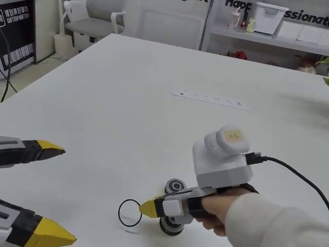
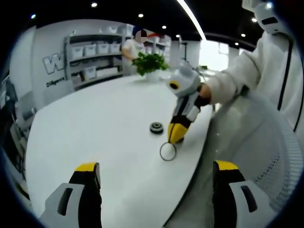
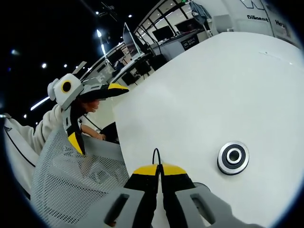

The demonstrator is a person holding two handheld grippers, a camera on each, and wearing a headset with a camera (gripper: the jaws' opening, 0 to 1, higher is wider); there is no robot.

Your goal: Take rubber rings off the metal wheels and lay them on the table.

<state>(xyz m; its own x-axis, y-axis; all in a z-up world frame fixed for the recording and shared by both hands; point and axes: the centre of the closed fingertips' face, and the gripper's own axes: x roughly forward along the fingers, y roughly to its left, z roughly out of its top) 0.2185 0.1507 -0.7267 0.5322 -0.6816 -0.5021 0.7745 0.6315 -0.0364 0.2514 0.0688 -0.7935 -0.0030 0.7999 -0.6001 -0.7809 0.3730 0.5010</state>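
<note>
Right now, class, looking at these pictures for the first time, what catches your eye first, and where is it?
The right gripper, low in the head view, is shut with its yellow tips on a thin black rubber ring over the white table. One metal wheel sits just behind its jaws, and another is partly hidden under it. The left gripper is wide open at the left edge.

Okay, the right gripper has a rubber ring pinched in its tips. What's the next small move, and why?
Probably open the right gripper and let the ring go. Its jaws are shut on the ring, which is already off the wheel and seems to sit low over bare table. The left gripper is open and well away from it.
</note>
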